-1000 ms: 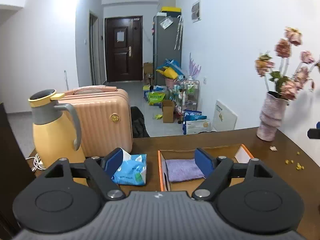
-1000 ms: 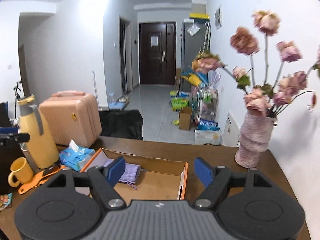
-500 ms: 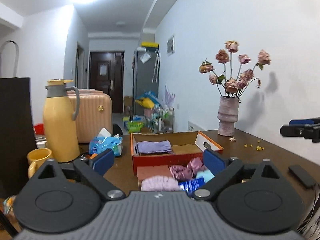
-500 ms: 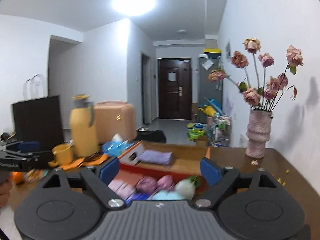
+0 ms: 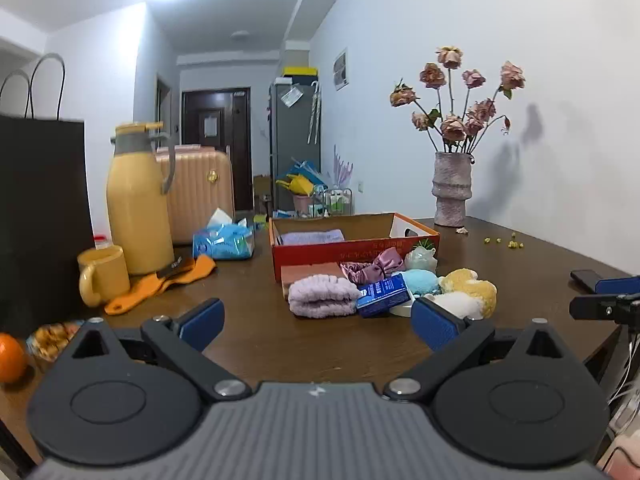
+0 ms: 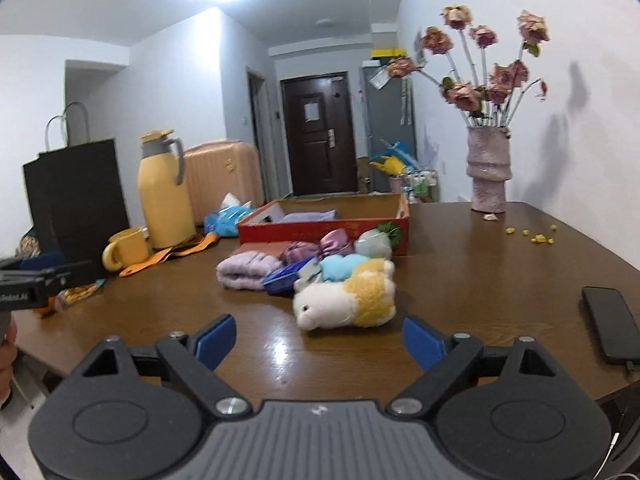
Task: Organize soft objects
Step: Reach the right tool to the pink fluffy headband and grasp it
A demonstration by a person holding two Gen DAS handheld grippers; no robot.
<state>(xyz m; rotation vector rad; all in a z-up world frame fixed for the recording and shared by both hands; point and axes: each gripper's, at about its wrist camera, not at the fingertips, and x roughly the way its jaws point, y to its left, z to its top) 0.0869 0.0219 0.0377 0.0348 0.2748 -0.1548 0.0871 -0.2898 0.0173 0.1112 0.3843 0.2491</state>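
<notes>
A pile of soft things is seen on the brown table [image 6: 460,264], just in front of the red box [image 6: 320,230], which stands further away. In this pile a folded purple towel [image 6: 246,270] lies on the left, a white and yellow plush toy [image 6: 346,300] lies nearest on the right, and a light blue plush [image 6: 340,266], a satin scrunchie [image 6: 320,246] and a small blue packet [image 6: 284,278] are touching between them. One purple cloth [image 5: 312,237] is already placed inside the box.

The left gripper [image 5: 316,320] is held low over the near edge of the table; its jaws are opening, nearly to the widest, and nothing is between them. The right gripper [image 6: 318,340] is also held wide apart and empty, with the plush toy just beyond its fingertips.

Several risks can be judged from here. Because the things are pressed together, a neighbour may be dragged or caught when one is gripped. The blue packet looks stiff, so it may be taken by mistake as a soft thing. The phone [image 6: 610,326] near the right edge could be pushed off by a wide swing, and the yellow mug [image 5: 102,274] and yellow jug [image 5: 138,204] on the left could be knocked
</notes>
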